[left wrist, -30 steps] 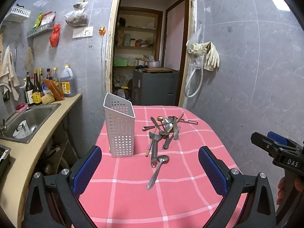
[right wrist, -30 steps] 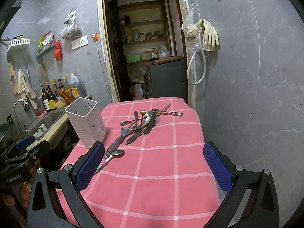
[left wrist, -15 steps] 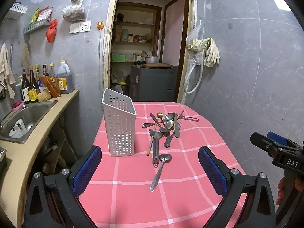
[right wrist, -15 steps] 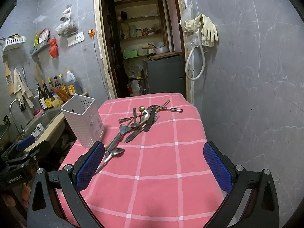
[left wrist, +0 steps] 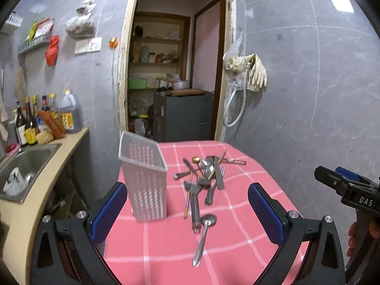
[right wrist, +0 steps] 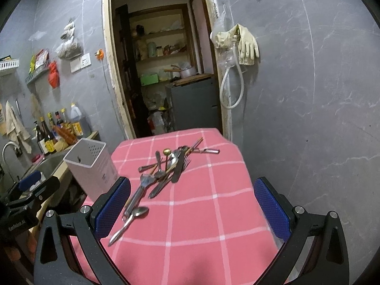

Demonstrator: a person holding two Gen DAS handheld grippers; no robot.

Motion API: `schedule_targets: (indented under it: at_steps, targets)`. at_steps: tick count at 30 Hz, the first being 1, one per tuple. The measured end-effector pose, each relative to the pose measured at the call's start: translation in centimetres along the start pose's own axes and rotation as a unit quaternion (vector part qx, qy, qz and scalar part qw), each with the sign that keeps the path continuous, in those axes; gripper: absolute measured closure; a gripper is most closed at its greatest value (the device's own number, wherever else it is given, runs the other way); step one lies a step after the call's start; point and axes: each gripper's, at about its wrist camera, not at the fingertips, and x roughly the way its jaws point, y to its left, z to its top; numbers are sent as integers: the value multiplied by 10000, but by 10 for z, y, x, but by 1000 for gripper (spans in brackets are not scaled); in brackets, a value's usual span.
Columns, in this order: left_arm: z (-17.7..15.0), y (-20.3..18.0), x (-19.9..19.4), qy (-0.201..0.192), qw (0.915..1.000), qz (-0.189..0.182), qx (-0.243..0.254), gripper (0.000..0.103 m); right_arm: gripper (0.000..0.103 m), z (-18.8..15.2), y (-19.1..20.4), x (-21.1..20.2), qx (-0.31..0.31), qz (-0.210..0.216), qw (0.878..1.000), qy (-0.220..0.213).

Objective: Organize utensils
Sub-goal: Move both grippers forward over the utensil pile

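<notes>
On one pink tablecloth [left wrist: 171,249], one white caddy [left wrist: 144,180], one utensil pile [left wrist: 204,178]; both tongs [left wrist: 187,216] [right wrist: 192,206] gape empty.

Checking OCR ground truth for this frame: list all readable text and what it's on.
"DAS": white letters on the black body of the right gripper, seen from the left wrist view.
White lettering on the left gripper body in the right wrist view: too blurred to read.
Labels on the bottles beside the sink: too small to read.
Packets on the wall shelf: unreadable.
Perforated holder, utensils, tablecloth: no text.
</notes>
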Motion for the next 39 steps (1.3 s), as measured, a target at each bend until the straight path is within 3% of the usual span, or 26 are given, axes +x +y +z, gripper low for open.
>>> schedule_targets:
  at_steps: [8,22,30,39]
  targets:
    - [35,-13,39,-267,9994,-211,-46,1,1,41,-14,27,-145,13,9996,-236]
    - [78,-47,135,-388,9991,45,-159,1,1,92,-52,130,-446,289,9983,-239]
    - [83,-55,193,-63,9998,151,-123,1,1,88,-78,213,-231,616,9978,122]
    - [64,-41,271,713,9953,318,-572,1,2,65,-86,309,172,1130,9905,762]
